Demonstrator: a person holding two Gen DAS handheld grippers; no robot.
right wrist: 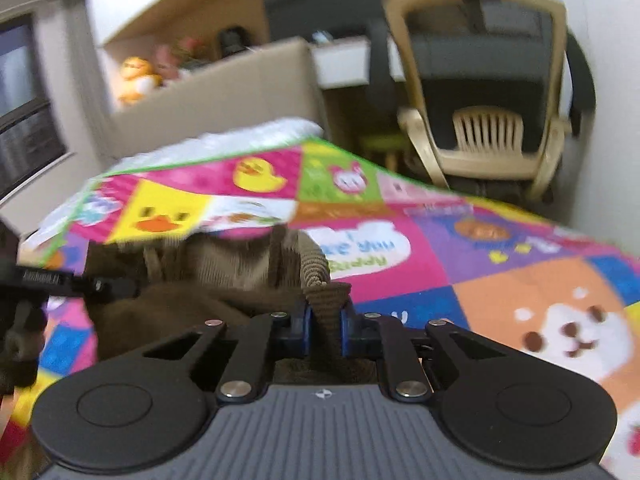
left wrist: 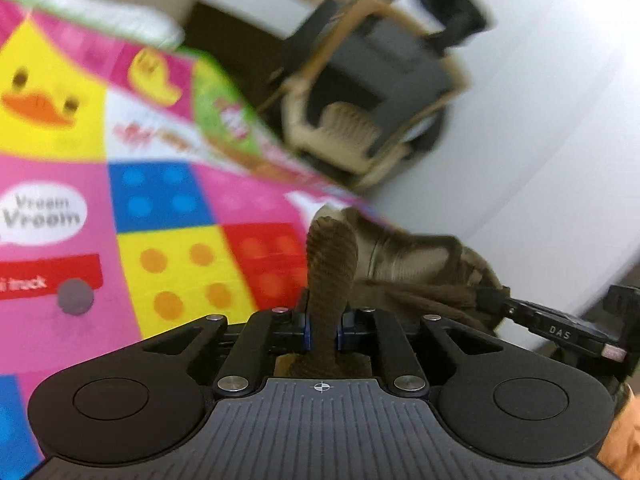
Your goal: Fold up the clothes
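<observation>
The left gripper point(left wrist: 322, 326) is nearly closed, its jaws pinching a ribbed edge of the brown knitted garment point(left wrist: 404, 264). The right gripper point(right wrist: 325, 326) is likewise clamped on another ribbed fold. The garment hangs bunched between them above the colourful play mat point(left wrist: 160, 208), at its edge. The mat reads "Vroom Vroom"; the right gripper's side, seen from the left wrist, bears "DAS".

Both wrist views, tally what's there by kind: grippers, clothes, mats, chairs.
Grippers: 2, left gripper and right gripper, both shut on the garment
Clothes: 1, brown ribbed garment
Mats: 1, colourful play mat
Chairs: 1, beige plastic chair
Total: 5
</observation>
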